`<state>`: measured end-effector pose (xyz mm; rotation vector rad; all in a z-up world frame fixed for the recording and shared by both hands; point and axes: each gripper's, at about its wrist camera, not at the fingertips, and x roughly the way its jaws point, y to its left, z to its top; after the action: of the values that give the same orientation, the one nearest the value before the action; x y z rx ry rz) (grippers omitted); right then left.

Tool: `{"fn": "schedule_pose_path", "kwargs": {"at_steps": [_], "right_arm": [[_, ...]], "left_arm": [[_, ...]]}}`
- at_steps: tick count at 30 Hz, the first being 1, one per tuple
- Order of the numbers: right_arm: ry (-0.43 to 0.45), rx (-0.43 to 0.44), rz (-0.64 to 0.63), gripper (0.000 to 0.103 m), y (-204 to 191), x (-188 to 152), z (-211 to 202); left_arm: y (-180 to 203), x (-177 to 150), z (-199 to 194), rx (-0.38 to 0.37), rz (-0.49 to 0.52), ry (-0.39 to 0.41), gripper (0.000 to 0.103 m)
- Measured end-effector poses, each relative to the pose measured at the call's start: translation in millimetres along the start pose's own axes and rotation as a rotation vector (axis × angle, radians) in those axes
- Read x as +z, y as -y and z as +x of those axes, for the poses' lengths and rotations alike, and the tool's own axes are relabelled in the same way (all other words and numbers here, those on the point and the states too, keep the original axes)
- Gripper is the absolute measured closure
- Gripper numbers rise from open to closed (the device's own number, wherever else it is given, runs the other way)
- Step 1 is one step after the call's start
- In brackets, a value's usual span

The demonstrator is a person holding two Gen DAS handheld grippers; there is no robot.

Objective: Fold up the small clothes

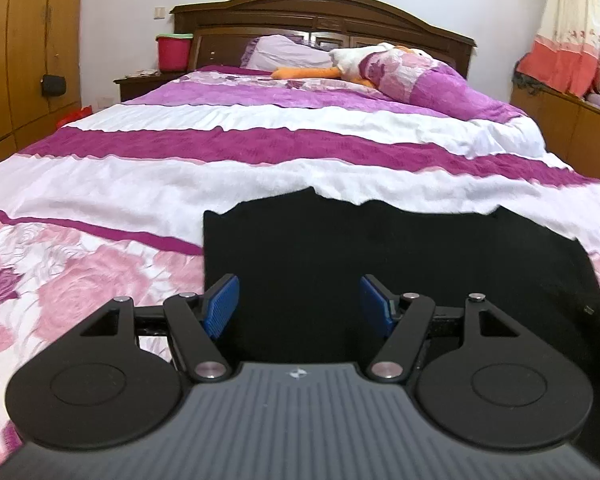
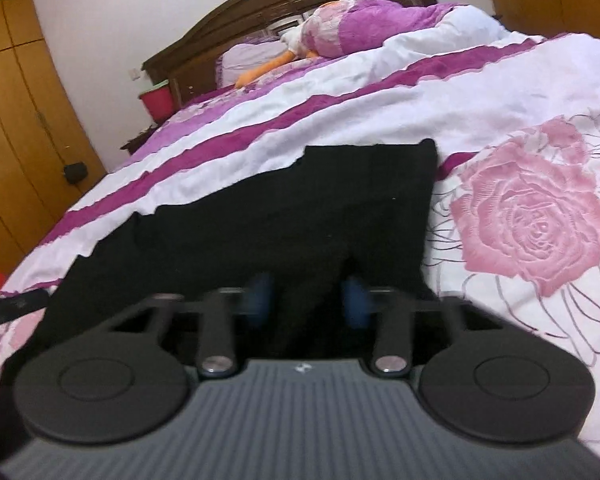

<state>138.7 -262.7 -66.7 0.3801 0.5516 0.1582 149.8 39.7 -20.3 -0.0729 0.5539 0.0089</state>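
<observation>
I have a black garment [image 1: 380, 248] spread flat on the bed's floral bedspread [image 1: 220, 152], and I take that garment as my landmark for everything else. It lies at the foot end of the bed, partly over a white band of the bedspread and partly over the rose print.

My left gripper [image 1: 299, 306] hovers at the garment's near edge, close to its left side. Its two blue pads [image 1: 220, 306] stand wide apart, with only black cloth showing behind the gap, and nothing is held between them.

My right gripper [image 2: 306, 300] sits over the near part of the same garment [image 2: 320, 200], toward its right side. That view is blurred. Its blue pads [image 2: 258, 300] are partly closed in, with a ridge of black cloth rising in the gap between them; I cannot tell whether the pads actually pinch that fold or merely flank it.

Just right of the garment, a large pink rose [image 2: 528, 216] is printed on the bedspread. Beyond the garment's far edge run magenta and white stripes, and well past those lie a purple pillow [image 1: 416, 76] and a white plush duck [image 1: 364, 60] with an orange beak, against the dark wooden headboard [image 1: 324, 12]. Far off to the garment's left, a red bucket [image 1: 174, 50] stands on a nightstand, with wooden wardrobe doors [image 1: 20, 40] beside it.
</observation>
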Motion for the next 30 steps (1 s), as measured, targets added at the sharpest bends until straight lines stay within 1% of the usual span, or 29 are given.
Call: {"fn": "schedule_pose_path", "kwargs": {"at_steps": [1, 4, 6, 7, 9, 11, 12, 14, 18, 24, 26, 28, 29, 30], "right_arm": [[0.005, 0.002, 0.001, 0.091, 0, 1, -2], [0.098, -0.011, -0.079, 0.091, -11, 5, -17], [0.153, -0.044, -0.146, 0.091, -18, 6, -24], [0.157, -0.068, -0.173, 0.091, -20, 6, -21], [0.106, -0.092, -0.191, 0.091, -17, 5, -8], [0.029, -0.106, -0.160, 0.091, -7, 1, 9], [0.011, -0.094, -0.131, 0.091, 0, 0, 15], [0.005, -0.081, -0.099, 0.092, 5, 0, 17], [0.020, -0.069, -0.093, 0.092, 9, -6, 18], [0.030, -0.040, -0.057, 0.090, 14, -6, 15], [0.038, -0.030, -0.046, 0.086, 14, -4, 10], [0.044, -0.028, -0.021, 0.075, 14, -1, -1], [0.049, -0.029, -0.009, 0.072, 14, -1, -8], [0.054, -0.028, -0.006, 0.066, 13, -2, -15]], "left_arm": [[1, 1, 8, 0.003, -0.011, 0.006, 0.031], [2, 2, 30, 0.020, -0.029, 0.013, 0.031], [1, 0, 46, 0.060, -0.033, -0.004, 0.031], [0, -3, 57, 0.090, -0.030, -0.026, 0.031], [-2, -10, 70, 0.123, -0.033, -0.045, 0.031], [-7, -13, 76, 0.119, -0.054, -0.043, 0.031], [-8, -13, 77, 0.119, -0.057, -0.042, 0.031], [-9, -15, 79, 0.121, -0.052, -0.041, 0.031], [-10, -16, 83, 0.117, -0.052, -0.043, 0.031], [-12, -13, 80, 0.100, -0.058, -0.047, 0.030], [-16, -11, 74, 0.081, -0.069, -0.051, 0.030], [-19, -8, 62, 0.090, -0.061, -0.052, 0.030], [-21, -8, 53, 0.103, -0.054, -0.054, 0.030], [-22, -8, 44, 0.106, -0.052, -0.053, 0.030]]}}
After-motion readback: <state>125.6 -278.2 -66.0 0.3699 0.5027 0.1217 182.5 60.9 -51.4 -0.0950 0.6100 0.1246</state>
